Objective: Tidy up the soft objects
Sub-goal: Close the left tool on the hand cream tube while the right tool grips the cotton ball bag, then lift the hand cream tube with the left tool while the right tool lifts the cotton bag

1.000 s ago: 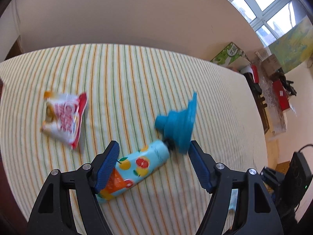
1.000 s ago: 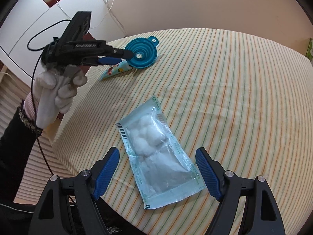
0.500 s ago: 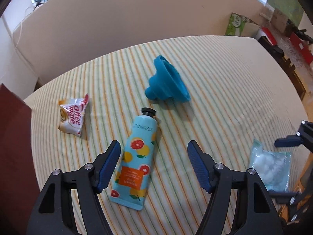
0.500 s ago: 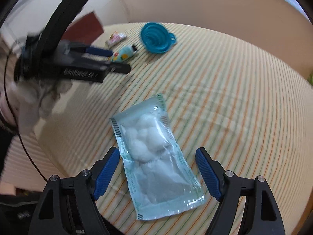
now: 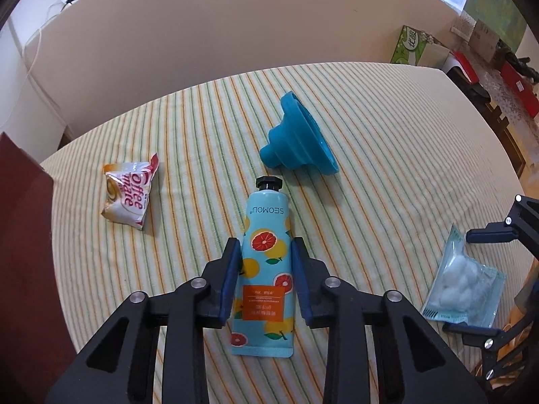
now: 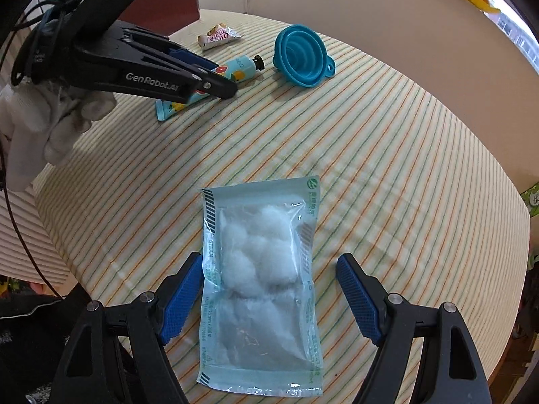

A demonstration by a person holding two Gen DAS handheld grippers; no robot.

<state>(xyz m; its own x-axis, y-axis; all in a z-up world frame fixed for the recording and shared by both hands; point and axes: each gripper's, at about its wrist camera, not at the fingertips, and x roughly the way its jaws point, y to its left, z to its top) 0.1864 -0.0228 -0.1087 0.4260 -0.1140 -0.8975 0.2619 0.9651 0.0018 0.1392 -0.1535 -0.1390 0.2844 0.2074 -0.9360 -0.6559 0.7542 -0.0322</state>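
**Left claw clamps the hand-cream tube while the right waits over the cotton pack**

The left gripper (image 5: 266, 276) has its blue pads pressed against both sides of the hand-cream tube (image 5: 266, 252), gripping mid-body where the soft tube gives a little, probably so it can lift without slipping. The tube lies flat on the striped tablecloth (image 5: 387, 155), cap pointing to 12 o'clock. The blue silicone funnel (image 5: 299, 144) rests on its side at about 1 o'clock from the cap, and the creamer sachet (image 5: 129, 190) sits well apart at 10 o'clock. The right gripper (image 6: 271, 298) hangs wide open, its pads straddling the cotton-ball pack (image 6: 261, 279) without touching it, lined up lengthwise, seemingly ready to close across the narrow width
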